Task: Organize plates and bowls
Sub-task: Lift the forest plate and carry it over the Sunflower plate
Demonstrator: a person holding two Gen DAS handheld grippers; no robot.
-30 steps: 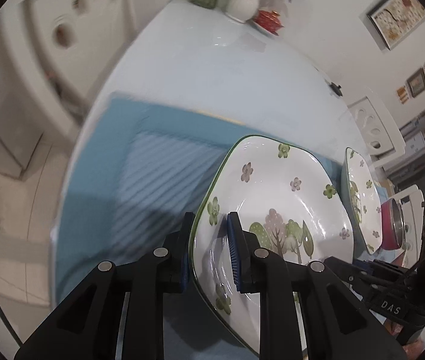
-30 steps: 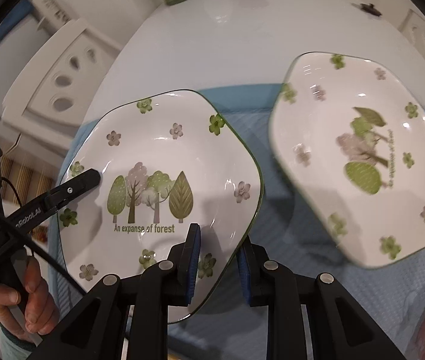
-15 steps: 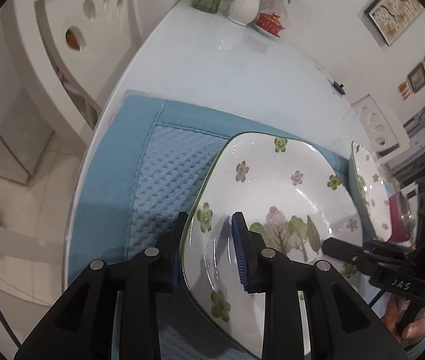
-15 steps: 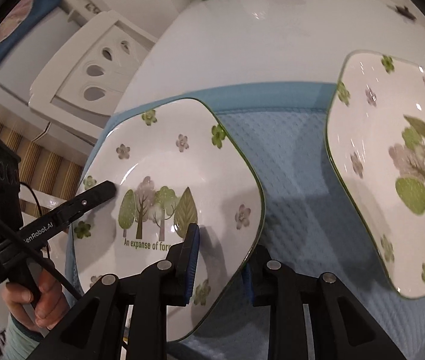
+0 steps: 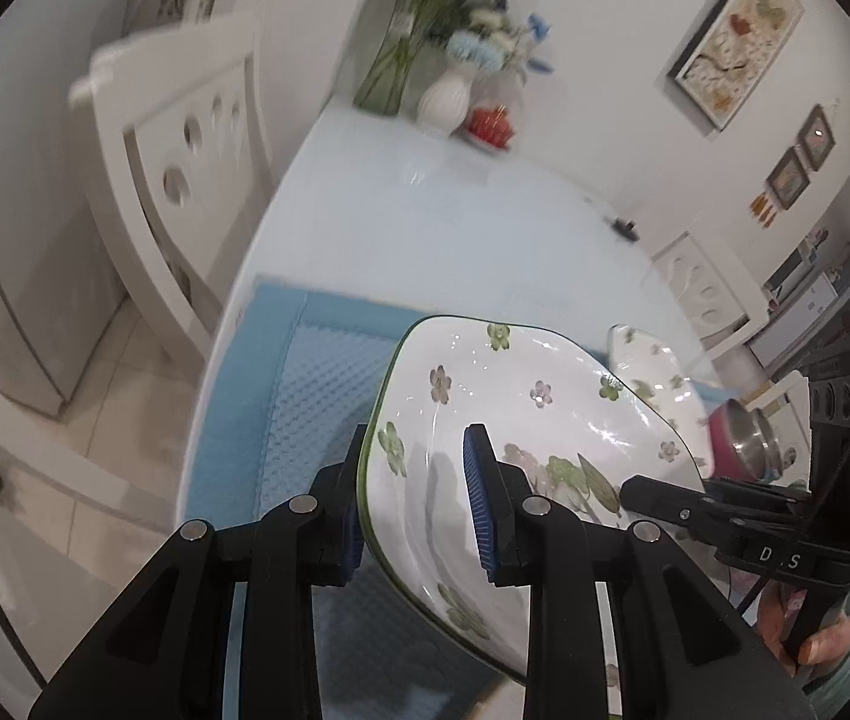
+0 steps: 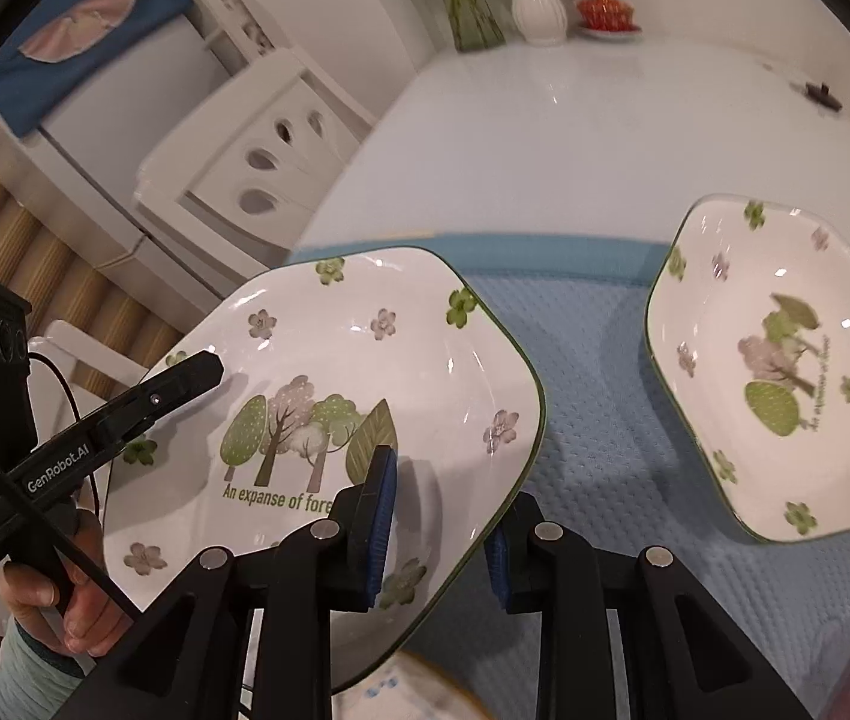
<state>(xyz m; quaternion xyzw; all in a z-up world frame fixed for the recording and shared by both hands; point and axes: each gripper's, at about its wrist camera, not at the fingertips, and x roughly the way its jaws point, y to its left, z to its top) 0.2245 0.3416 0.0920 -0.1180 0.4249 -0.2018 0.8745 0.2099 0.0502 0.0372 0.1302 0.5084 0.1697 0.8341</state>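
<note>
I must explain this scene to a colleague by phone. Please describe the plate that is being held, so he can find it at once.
Find the blue mat on the white table; two plates with tree pictures are there. The held plate is on the left side in the right wrist view, tilted above the mat. Unlike the second plate lying free, it is gripped by the left tool and right tool on opposite rims.

- Right gripper (image 6: 438, 519): black, blue pads, clamped on the near rim of the lifted plate, one finger above and one below.
- Lifted plate (image 6: 329, 360): white, green rim, flowers, trees, printed words; tilted above the mat.
- Left gripper (image 6: 185, 373): one black finger lies on the plate's far-left rim; a hand (image 6: 74, 606) holds its handle.
- Second plate (image 6: 784, 360): same pattern, on the mat to the right, apart.
- Blue mat (image 6: 592, 420): textured, on a white table (image 6: 574, 138).
- White vase (image 6: 538, 3), red dish (image 6: 604, 9): at the table's far edge.
- White chair (image 6: 245, 144): left of the table.
</note>
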